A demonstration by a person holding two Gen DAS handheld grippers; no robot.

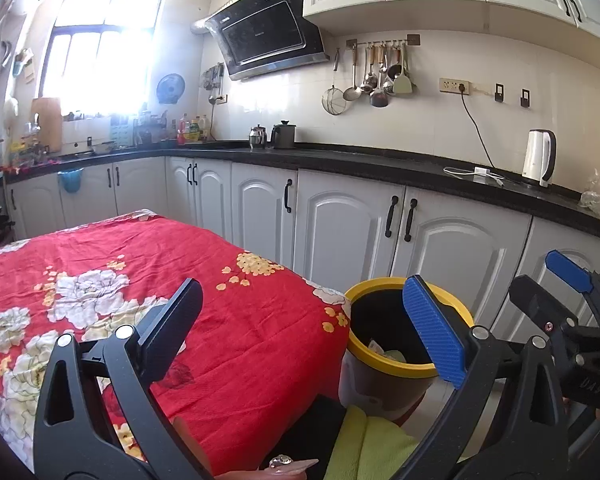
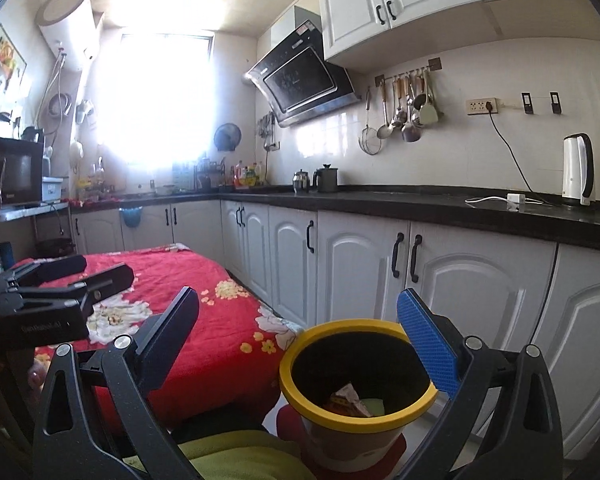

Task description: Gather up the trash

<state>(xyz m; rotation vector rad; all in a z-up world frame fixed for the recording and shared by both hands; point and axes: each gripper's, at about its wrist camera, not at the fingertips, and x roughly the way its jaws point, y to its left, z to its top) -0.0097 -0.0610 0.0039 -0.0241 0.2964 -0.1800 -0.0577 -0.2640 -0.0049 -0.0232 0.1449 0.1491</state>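
Claws both stand spread wide with nothing between their fingers. Left claw point(image 1: 304, 332) hovers over the near right part of the desk point(image 1: 236, 320), which is covered by a red cloth printed with white and yellow flowers; its dark finger point(image 1: 172, 332) hangs above the cloth and its blue finger point(image 1: 434, 332) crosses in front of the bin. Right claw point(image 2: 312, 344) is held above the bin's mouth, its blue pad point(image 2: 428, 344) just over the right rim.

Bin point(image 2: 356, 420), with a yellow rim and dark inside, stands on the floor just beside the desk's near right corner, between the desk and the white lower cabinets point(image 2: 460, 280). Trash point(image 2: 350, 400) lies at its bottom: a crumpled printed wrapper and a pale green scrap beside it.

Far along the wall a black counter point(image 2: 420, 204) carries a white kettle point(image 2: 578, 176), and ladles hang from a rail point(image 2: 408, 108) above. A yellow-green sleeve point(image 1: 364, 444) shows at the near edge, below the bin
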